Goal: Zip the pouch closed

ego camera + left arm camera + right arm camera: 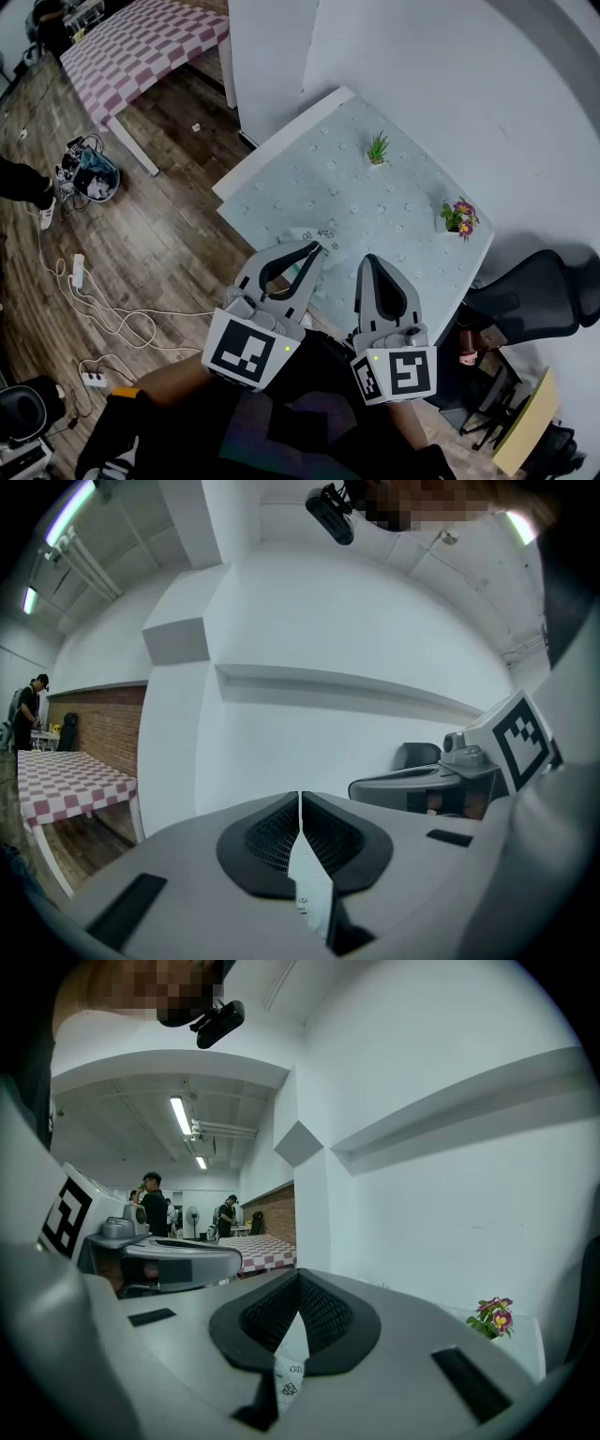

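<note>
Jaws of the left gripper (313, 247) clamping shut on a pale printed pouch (319, 233), right gripper (368, 261) jaws pinching shut on it too, pouch hanging just over the table (394, 202) near edge, two little potted plants (377, 150) sitting further back

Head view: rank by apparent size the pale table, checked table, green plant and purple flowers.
1. pale patterned table
2. pink-and-white checked table, though farther away
3. small green potted plant and purple-flowered potted plant look alike

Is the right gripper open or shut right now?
Shut: the right gripper has its fingers pinched on the pouch.
</note>
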Demonstrator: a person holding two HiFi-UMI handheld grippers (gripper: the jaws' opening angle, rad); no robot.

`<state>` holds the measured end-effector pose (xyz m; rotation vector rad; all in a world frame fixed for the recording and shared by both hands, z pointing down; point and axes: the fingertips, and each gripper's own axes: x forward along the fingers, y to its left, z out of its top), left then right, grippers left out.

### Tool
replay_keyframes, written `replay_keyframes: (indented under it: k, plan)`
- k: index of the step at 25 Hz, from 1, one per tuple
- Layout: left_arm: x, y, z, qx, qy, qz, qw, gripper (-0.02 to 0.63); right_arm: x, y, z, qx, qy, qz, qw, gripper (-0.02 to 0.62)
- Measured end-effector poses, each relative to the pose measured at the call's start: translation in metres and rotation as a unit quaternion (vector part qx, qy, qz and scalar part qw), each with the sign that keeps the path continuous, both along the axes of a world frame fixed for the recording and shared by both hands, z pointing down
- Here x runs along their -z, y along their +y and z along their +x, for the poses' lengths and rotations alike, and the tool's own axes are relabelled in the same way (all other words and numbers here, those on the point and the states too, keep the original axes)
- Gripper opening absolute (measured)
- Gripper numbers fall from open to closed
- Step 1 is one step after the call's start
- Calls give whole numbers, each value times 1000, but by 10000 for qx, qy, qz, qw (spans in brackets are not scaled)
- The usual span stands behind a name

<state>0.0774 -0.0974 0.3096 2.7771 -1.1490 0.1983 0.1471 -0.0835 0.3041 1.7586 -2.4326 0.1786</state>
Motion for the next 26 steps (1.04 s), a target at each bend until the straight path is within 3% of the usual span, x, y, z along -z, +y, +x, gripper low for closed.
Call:
replay_keyframes:
  k: [26]
  plan:
    - [-12,-12,3,-184,-137,-66,9997,17,-14,-7,9,-264,-11,-191,9995,14]
